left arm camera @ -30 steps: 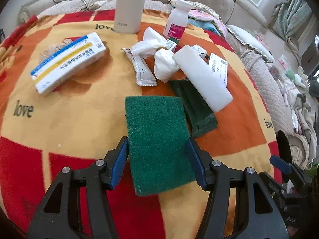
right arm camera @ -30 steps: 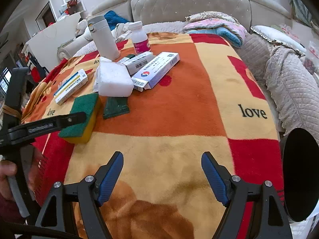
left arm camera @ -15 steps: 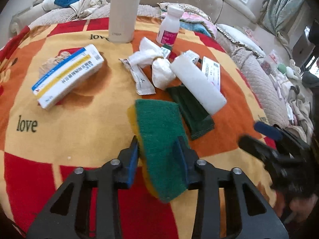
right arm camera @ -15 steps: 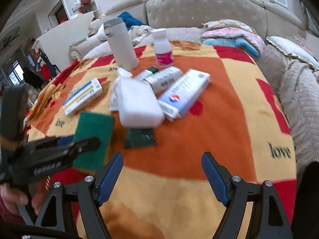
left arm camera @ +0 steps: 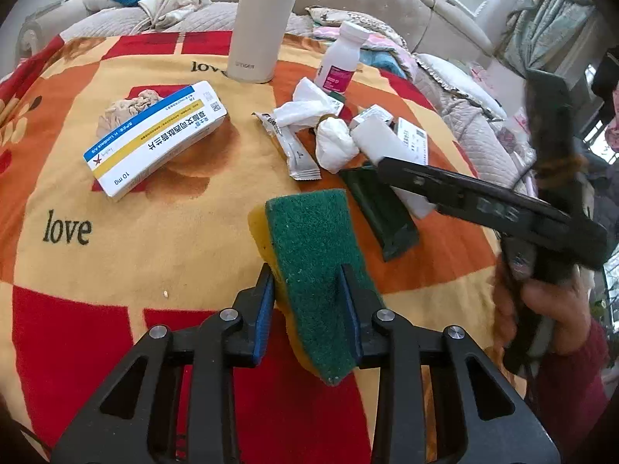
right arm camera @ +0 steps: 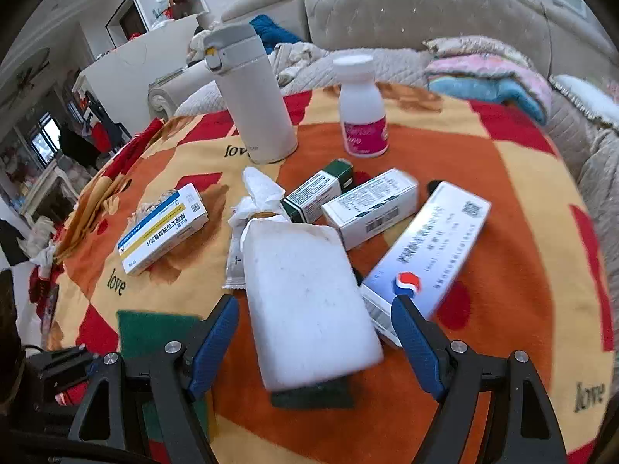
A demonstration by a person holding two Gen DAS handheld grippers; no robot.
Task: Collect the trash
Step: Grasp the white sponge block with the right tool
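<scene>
Since the earlier frame, the left gripper closed, clamping the scouring sponge, now tilted off the blanket. Right gripper, jaws apart, advanced toward the white sponge at 12 o'clock; the next move likely required straddling it.

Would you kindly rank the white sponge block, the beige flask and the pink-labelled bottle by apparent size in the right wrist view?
1. white sponge block, though it lies nearest the camera, which inflates it.
2. beige flask, standing farther back; the order of these two is unsure.
3. pink-labelled bottle, clearly the smallest.
</scene>
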